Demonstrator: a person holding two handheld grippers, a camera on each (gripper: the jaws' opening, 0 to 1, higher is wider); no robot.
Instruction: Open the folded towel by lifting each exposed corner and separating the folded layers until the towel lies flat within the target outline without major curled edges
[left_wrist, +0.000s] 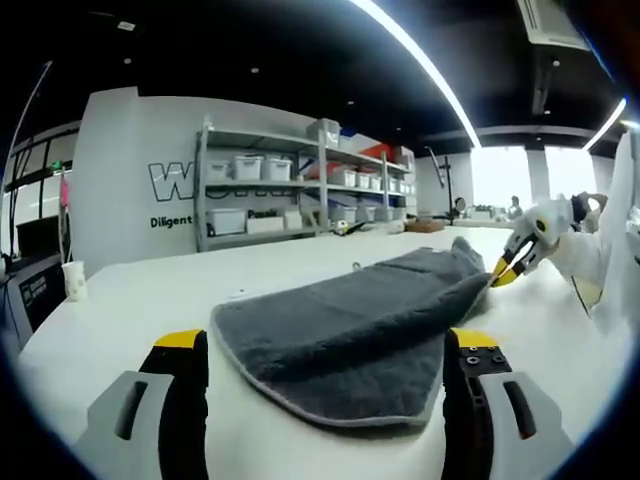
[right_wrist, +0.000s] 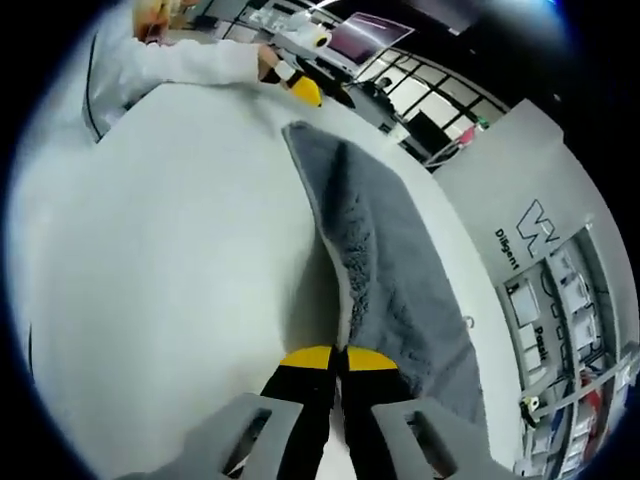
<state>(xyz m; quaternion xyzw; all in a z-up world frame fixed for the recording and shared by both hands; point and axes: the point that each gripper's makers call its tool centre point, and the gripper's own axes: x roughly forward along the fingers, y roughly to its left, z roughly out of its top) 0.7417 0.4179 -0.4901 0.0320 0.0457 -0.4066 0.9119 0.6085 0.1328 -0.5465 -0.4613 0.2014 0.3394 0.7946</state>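
In the left gripper view, a white paper cup stands at the far left edge of the white counter. The left tool sits at the bottom of the frame, jaws spread wide apart and holding nothing, with the folded grey terry towel lying between them. At the right, the right tool pinches the towel's far corner, its yellow-tipped jaws closed on the cloth.

In the right gripper view, the right tool clamps the towel's edge at bottom centre.

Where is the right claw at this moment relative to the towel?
In the left gripper view, the right claw comes in from the right, pinching the grey towel's far right edge above the white table; in its own view its tips close on the raised fold.
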